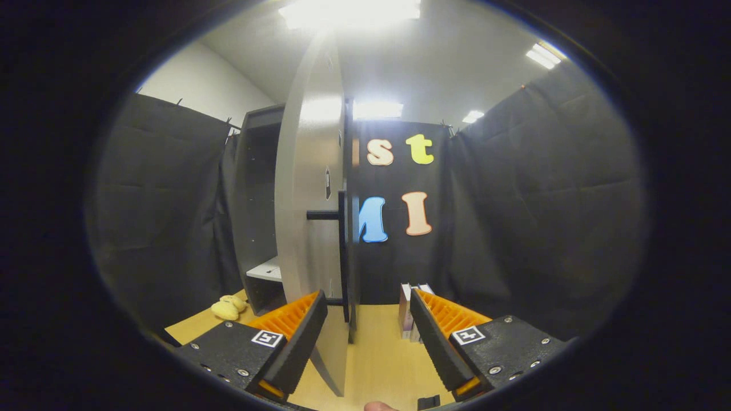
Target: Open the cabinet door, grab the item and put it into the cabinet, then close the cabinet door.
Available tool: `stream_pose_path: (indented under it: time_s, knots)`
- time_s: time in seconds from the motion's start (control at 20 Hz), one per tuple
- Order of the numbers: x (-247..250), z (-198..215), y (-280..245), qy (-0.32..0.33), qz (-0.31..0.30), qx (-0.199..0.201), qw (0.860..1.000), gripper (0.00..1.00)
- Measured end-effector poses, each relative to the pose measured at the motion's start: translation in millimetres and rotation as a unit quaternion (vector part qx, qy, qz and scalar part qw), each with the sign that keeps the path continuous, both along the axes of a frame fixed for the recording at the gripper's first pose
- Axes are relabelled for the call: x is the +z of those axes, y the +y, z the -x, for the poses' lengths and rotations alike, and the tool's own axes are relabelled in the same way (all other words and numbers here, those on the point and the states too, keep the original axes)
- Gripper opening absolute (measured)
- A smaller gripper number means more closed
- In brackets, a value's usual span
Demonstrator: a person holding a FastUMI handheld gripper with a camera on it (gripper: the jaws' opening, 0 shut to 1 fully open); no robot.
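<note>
The grey cabinet (257,217) stands on a wooden table (382,365), with its door (311,228) swung out edge-on toward me. A dark bar handle (341,245) runs along the door's free edge. My gripper (365,325) is open, and the door's lower edge stands between its two fingers, nearer the left one; neither finger presses on it. Inside the cabinet a pale shelf (267,269) shows. A small yellow soft item (228,307) lies on the table left of the cabinet's foot, beyond the left finger.
Small upright boxes (408,311) stand on the table just ahead of the right finger. Black cloth walls close the booth on all sides. A fingertip of a person (380,406) shows at the table's near edge.
</note>
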State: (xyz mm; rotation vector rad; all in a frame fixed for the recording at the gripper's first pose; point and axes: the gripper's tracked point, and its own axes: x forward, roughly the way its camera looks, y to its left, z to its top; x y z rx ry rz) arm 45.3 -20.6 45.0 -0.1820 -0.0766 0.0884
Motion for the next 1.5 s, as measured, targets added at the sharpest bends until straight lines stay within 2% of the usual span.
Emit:
stream_pose_path:
  time_s: [0.2,0.4,0.85,1.0,1.25,1.5]
  knots:
    - [-9.4,1.2,17.8,0.027,-0.043,0.022,0.998,0.91]
    - [-10.5,-2.4,33.5,0.029,-0.042,0.032,0.998,0.91]
    - [-21.8,-10.3,107.4,0.038,-0.039,0.086,0.995,0.91]
    - [-18.0,-22.7,124.0,0.035,-0.042,0.082,0.995,0.91]
    - [-18.2,-43.2,149.7,0.048,-0.083,0.080,0.992,0.91]
    - [-19.9,-43.9,201.3,0.043,-0.057,0.099,0.993,0.93]
